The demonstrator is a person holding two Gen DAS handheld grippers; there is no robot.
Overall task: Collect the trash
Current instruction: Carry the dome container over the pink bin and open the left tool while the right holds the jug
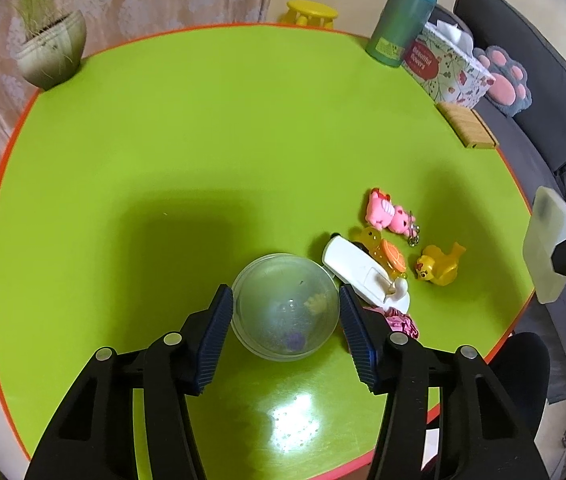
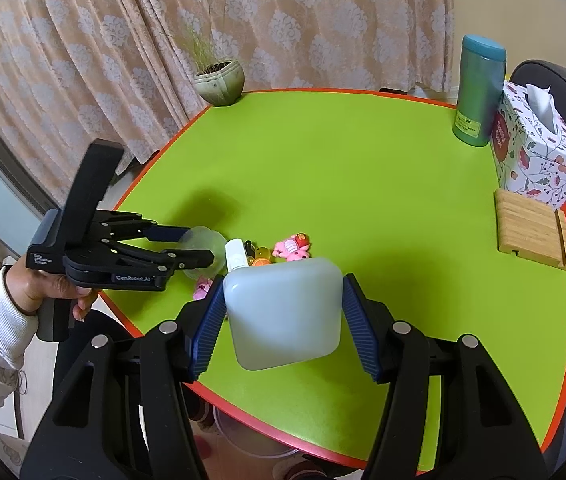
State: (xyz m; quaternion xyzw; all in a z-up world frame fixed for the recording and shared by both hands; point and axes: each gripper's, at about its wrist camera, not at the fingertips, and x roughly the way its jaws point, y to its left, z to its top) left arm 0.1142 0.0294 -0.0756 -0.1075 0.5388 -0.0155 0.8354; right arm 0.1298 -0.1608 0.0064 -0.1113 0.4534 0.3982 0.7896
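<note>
Left gripper (image 1: 285, 320) spreads wide around the clear dome (image 1: 285, 306) on the green bench (image 1: 203, 140), pads just beside it, while the right gripper (image 2: 283, 316) clamps a white square container (image 2: 283, 316) above the bench's near edge.

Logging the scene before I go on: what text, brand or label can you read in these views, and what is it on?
"GenRobot.AI": on the side of the left gripper, right wrist view.
"Data Acquisition System": small print on that gripper's body, barely legible.
"Beautiful flowers": red oval on the tissue box, left wrist view.
Green sticker low on the teal tumbler: too small to read.
</note>
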